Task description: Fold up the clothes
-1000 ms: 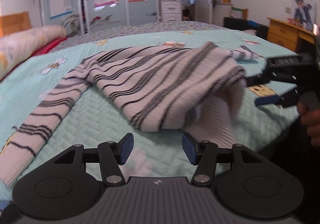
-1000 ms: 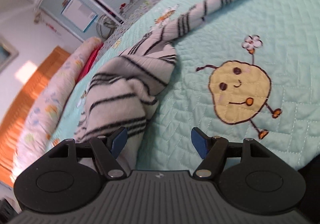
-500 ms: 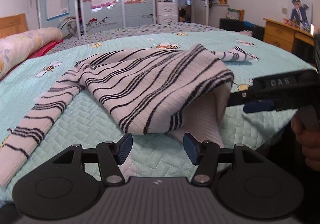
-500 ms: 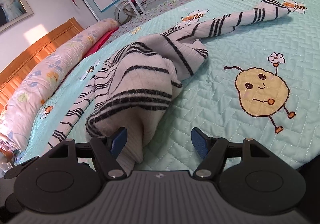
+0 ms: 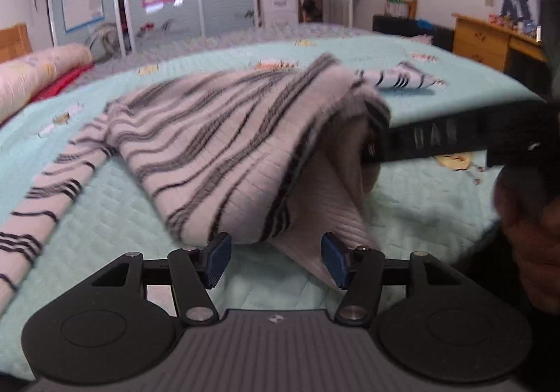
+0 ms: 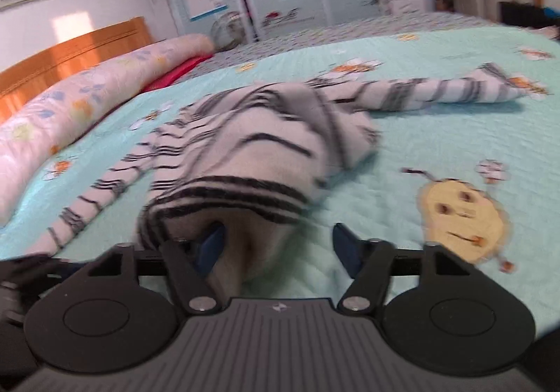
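Striped sweater [image 5: 224,147] lies on bed [image 5: 105,217], hem bunched up. Left tool [image 5: 276,260] spread, empty, just short of hem. Right tool [image 6: 280,248] spread, one finger under hem.

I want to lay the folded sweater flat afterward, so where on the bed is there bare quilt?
Bare quilt lies right of the striped sweater, between its outstretched sleeve and the yellow cartoon bee. Another strip sits between the near sleeve and the sweater body. The middle is crowded by the bunched sweater; the rolled bedding fills the far left.
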`<state>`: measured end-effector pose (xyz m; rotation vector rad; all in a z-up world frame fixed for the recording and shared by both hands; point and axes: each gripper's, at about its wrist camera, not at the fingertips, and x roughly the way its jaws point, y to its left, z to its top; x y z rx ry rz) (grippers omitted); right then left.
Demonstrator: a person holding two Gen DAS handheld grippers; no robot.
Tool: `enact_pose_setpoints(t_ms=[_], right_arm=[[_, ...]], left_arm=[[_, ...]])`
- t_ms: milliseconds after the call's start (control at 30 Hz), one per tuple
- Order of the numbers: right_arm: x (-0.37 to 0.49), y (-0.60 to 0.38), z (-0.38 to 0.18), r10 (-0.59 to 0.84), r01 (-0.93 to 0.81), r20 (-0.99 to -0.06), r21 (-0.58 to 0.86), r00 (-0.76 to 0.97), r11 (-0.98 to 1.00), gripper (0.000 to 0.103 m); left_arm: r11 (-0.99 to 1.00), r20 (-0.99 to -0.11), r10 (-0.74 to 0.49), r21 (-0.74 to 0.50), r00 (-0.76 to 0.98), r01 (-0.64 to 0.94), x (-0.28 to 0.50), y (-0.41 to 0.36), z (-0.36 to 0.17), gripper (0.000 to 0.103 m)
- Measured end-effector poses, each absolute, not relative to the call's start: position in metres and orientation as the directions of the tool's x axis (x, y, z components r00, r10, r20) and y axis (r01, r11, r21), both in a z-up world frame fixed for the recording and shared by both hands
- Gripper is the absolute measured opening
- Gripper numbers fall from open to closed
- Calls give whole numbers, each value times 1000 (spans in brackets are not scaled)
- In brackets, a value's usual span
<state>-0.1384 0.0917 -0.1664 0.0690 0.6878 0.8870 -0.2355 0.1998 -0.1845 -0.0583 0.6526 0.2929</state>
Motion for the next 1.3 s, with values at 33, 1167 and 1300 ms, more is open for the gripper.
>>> enact_pose_setpoints(t_ms=[33, 1167, 1300], right_arm=[[-138, 97, -162, 752, -700, -506, 345, 423, 626, 18], [-131, 118, -190, 710, -622, -608, 413, 356, 665, 49], [-127, 109, -182, 736, -601, -566, 458, 371, 655, 11]], left_arm=[[955, -606, 245, 15, 756, -298, -231, 202, -186, 44], [931, -626, 300, 29, 720, -363, -241, 236, -186, 71], [938, -619, 230, -65, 751, -341, -229, 240, -181, 11]])
